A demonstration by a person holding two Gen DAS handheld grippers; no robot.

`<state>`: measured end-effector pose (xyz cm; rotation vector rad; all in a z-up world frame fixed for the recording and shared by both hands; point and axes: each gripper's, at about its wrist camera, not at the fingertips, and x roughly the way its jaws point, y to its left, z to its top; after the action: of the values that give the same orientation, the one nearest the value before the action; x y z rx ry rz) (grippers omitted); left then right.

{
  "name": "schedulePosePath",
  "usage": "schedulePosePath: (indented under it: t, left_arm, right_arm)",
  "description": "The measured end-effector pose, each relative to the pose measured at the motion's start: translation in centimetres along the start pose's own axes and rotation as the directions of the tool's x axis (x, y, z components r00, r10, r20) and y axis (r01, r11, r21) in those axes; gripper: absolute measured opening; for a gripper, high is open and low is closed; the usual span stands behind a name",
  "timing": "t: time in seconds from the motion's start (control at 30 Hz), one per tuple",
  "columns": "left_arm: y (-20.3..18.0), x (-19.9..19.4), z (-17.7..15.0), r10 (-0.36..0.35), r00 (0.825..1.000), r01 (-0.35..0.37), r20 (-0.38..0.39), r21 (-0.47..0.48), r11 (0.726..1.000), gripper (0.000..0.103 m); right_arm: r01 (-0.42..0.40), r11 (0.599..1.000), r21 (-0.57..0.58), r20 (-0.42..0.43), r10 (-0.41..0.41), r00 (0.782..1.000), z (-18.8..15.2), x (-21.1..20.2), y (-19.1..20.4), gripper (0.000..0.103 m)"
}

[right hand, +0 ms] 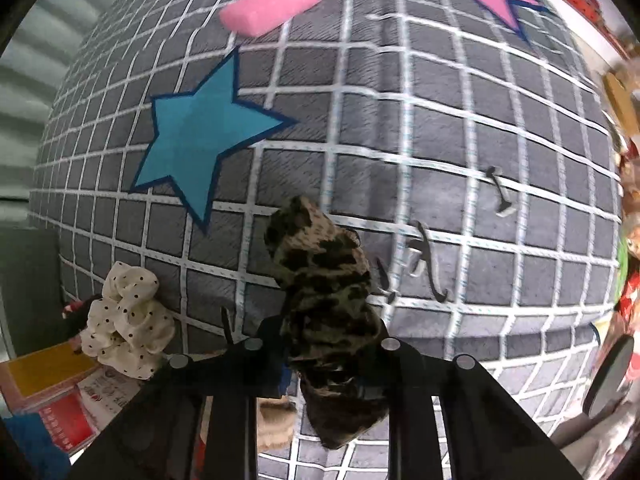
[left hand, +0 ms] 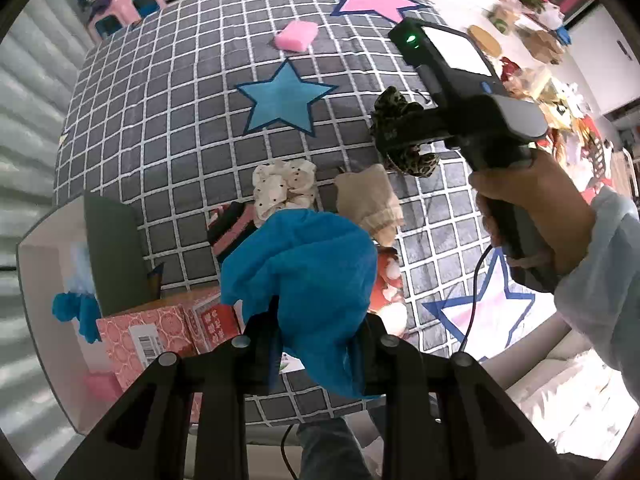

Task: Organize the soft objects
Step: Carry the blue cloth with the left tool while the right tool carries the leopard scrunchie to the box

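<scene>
Left gripper fingers pinching blue cloth, right gripper fingers clamped on leopard-print scrunchie, polka-dot scrunchie resting on checked mat beside pink sponge.

Blurred clutter beyond the rug

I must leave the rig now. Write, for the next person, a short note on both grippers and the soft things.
Left gripper: shut on the blue cloth.
Right gripper: shut on the leopard scrunchie.
On the checked mat: dotted white scrunchie, beige sock, pink sponge.
White box at the left already holds blue items.
Left: place both held pieces, then collect the rest.
</scene>
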<state>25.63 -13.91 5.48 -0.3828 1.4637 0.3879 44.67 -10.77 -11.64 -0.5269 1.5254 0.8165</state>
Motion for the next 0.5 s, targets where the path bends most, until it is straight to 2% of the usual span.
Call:
schedulePosePath:
  t: [0.1, 0.3, 0.5]
  left_arm:
    - [-0.4, -0.1, -0.5, -0.021, 1.000, 0.021, 0.000, 0.025, 0.999, 0.030]
    - [-1.3, -0.3, -2.2, -0.054, 0.999, 0.054, -0.005, 0.088, 0.995, 0.030]
    - [-1.7, -0.7, -4.4, -0.074, 0.997, 0.073, -0.001, 0.152, 0.986, 0.030]
  right_arm:
    - [-0.044, 0.998, 0.050, 0.024, 0.043, 0.999, -1.5, -1.7, -1.2, 0.024]
    - [-0.077, 0.992, 0.104, 0.052, 0.072, 0.996, -5.9, -5.1, -2.7, 0.024]
    - [-0.104, 0.989, 0.103, 0.040, 0.100, 0.994, -12.0, -6.7, -2.2, 0.024]
